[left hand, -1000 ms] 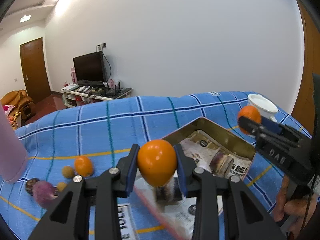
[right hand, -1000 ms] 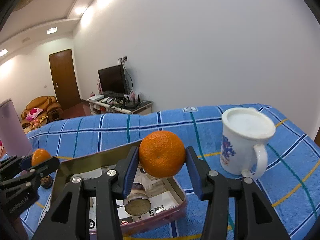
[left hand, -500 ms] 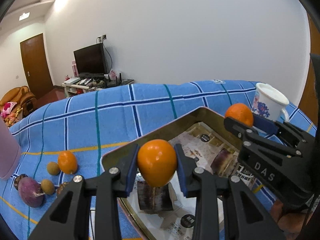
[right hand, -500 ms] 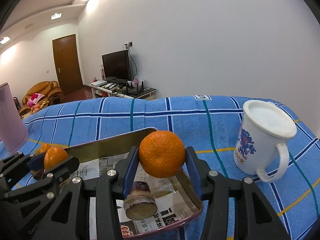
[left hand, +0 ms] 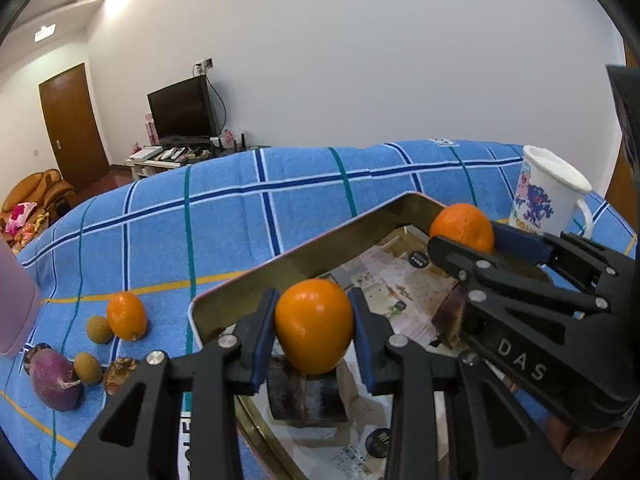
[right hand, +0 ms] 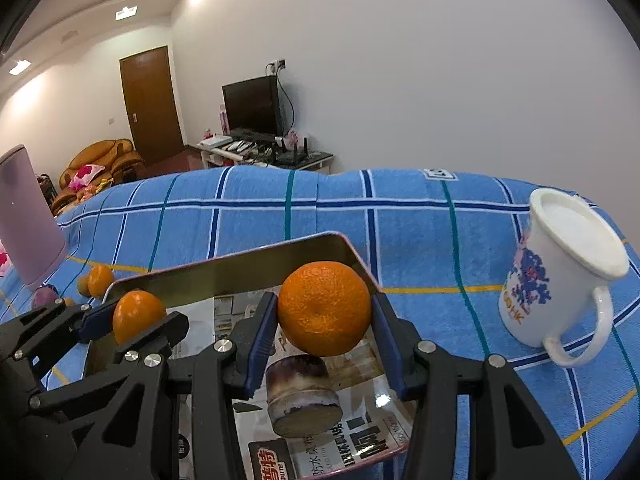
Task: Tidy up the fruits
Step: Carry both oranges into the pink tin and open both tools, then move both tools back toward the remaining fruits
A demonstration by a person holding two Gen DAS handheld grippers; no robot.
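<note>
The left gripper [left hand: 314, 326] grasps a smooth orange kumquat-like fruit [left hand: 314, 324], and the right gripper [right hand: 324, 310] clamps a dimpled round mandarin [right hand: 324, 308]. Both hang above the paper-lined gold metal tin [right hand: 240, 272], probably to be released inside.

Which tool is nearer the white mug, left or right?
Right. The right tool, holding a mandarin over the tin tray, has the white mug just to its right. The left tool is on the tray's opposite side.
</note>
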